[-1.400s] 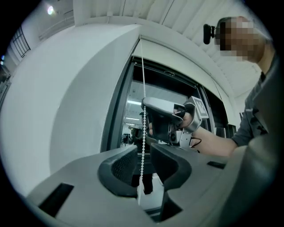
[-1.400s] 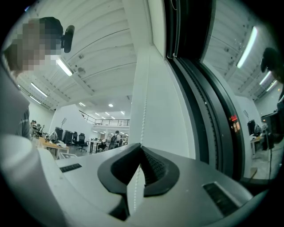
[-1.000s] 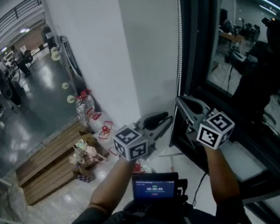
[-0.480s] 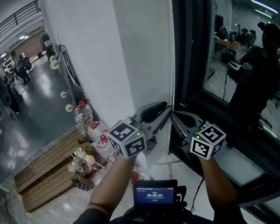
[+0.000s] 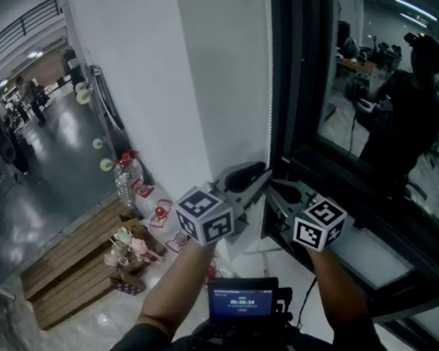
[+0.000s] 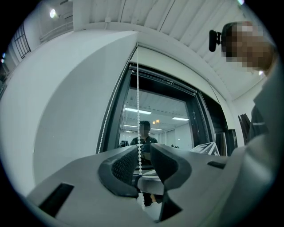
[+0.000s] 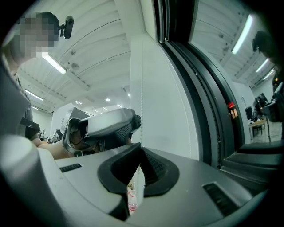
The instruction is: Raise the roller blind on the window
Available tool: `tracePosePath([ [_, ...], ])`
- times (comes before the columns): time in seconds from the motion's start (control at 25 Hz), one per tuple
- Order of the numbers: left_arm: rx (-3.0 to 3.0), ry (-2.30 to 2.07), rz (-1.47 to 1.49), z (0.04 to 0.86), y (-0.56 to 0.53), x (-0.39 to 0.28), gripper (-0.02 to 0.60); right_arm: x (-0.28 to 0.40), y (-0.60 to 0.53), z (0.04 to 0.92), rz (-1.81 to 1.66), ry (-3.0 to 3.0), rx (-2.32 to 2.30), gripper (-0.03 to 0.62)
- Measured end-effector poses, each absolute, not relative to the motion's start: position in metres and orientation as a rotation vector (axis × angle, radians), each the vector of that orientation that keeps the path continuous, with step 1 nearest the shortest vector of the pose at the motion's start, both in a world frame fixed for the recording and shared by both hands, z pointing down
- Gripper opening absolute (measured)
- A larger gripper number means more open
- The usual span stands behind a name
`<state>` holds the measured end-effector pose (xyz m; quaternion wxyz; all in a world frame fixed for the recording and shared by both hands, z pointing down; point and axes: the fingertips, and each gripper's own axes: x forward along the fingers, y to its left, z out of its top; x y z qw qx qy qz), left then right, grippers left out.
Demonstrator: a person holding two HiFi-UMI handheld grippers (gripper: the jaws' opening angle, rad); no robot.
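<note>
A white bead chain [image 5: 268,92] hangs down the dark window frame [image 5: 296,90], beside the white wall. In the left gripper view the bead chain [image 6: 139,111] runs down between the jaws of my left gripper [image 6: 143,155]. That gripper is open, and its pads stand clear of the beads. My right gripper [image 7: 141,150] is shut on the bead chain [image 7: 142,88], which drops straight into its closed tips. In the head view the left gripper [image 5: 261,177] sits just above and left of the right gripper [image 5: 279,188]. The window glass [image 5: 380,107] shows uncovered, with reflections.
A white wall pillar [image 5: 198,82] stands left of the frame. Below lie a wooden pallet [image 5: 68,264], a water bottle [image 5: 124,181] and small red items. The window sill [image 5: 375,261] juts out at the right. A device with a lit screen [image 5: 243,297] hangs at my chest.
My right gripper has sunk lower along the chain while staying shut. The left gripper has risen a little, still open around the chain.
</note>
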<state>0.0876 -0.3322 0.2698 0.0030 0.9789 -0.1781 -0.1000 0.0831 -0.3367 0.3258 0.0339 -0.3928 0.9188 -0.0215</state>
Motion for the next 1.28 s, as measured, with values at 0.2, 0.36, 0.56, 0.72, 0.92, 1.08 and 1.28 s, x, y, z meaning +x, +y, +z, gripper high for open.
tracePosePath([
  [0.2,3.068,-0.580,-0.274,0.279,-0.339,0.090,0.094,0.082,-0.341,0.342,-0.101,2.838,-1.219,0.000],
  [0.36,3.070,-0.601,-0.212,0.289,-0.343,0.093,0.039,0.079,-0.338,0.348,-0.120,2.841,-1.224,0.000],
  [0.56,3.104,-0.611,-0.120,0.301,-0.344,0.097,0.011,0.083,-0.339,0.361,-0.134,2.852,-1.241,0.000],
  [0.72,3.104,-0.625,-0.063,0.320,-0.346,0.099,0.009,0.083,-0.339,0.377,-0.204,2.854,-1.258,0.000],
  [0.92,3.115,-0.628,-0.078,0.321,-0.347,0.099,0.009,0.086,-0.343,0.381,-0.211,2.849,-1.277,0.000],
  [1.08,3.126,-0.649,-0.121,0.316,-0.346,0.098,0.012,0.093,-0.344,0.375,-0.183,2.835,-1.304,0.003],
  [1.28,3.108,-0.718,-0.123,0.316,-0.352,0.093,0.036,0.098,-0.348,0.374,-0.124,2.830,-1.400,0.035],
])
